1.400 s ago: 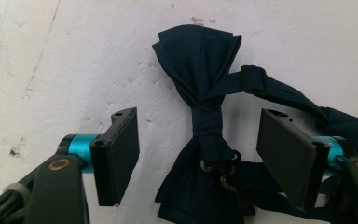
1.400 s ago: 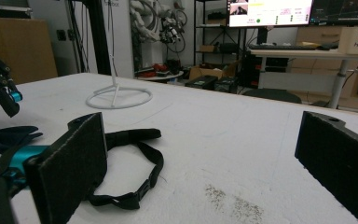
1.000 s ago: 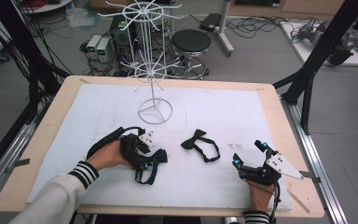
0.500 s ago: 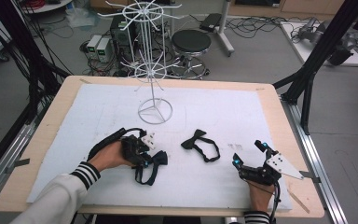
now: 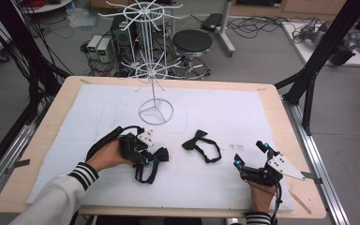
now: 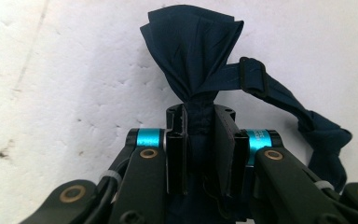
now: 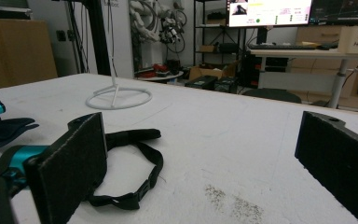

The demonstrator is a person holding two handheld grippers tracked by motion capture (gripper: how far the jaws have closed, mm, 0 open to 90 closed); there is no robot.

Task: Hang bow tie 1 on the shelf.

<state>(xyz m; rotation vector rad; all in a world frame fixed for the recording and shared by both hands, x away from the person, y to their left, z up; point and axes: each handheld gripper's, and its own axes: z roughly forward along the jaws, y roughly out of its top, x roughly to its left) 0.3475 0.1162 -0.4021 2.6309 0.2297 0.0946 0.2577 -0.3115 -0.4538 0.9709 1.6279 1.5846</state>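
My left gripper point(image 5: 146, 157) rests on the white mat at the front left, shut on the middle knot of a dark navy bow tie point(image 5: 161, 153). One wing of that navy bow tie point(image 6: 192, 46) fans out beyond the left gripper point(image 6: 200, 122), and its strap point(image 6: 307, 122) trails off to the right. A black bow tie point(image 5: 198, 142) with its strap looped lies flat at the mat's centre. At the front right my right gripper point(image 5: 249, 154) stands open, jaws wide apart with nothing between them. From the right gripper point(image 7: 205, 126), the black bow tie's strap point(image 7: 137, 170) lies just past the left pad point(image 7: 74, 161).
A white wire display rack point(image 5: 155, 111) stands on its ring base at the mat's back centre, and that base point(image 7: 119, 98) lies beyond the black tie. A wooden table edge point(image 5: 42, 136) frames the mat. Stools, cables and black frame posts surround the table.
My left gripper has turned and shifted a little with the navy bow tie held in it. The right gripper and the black bow tie have stayed put.
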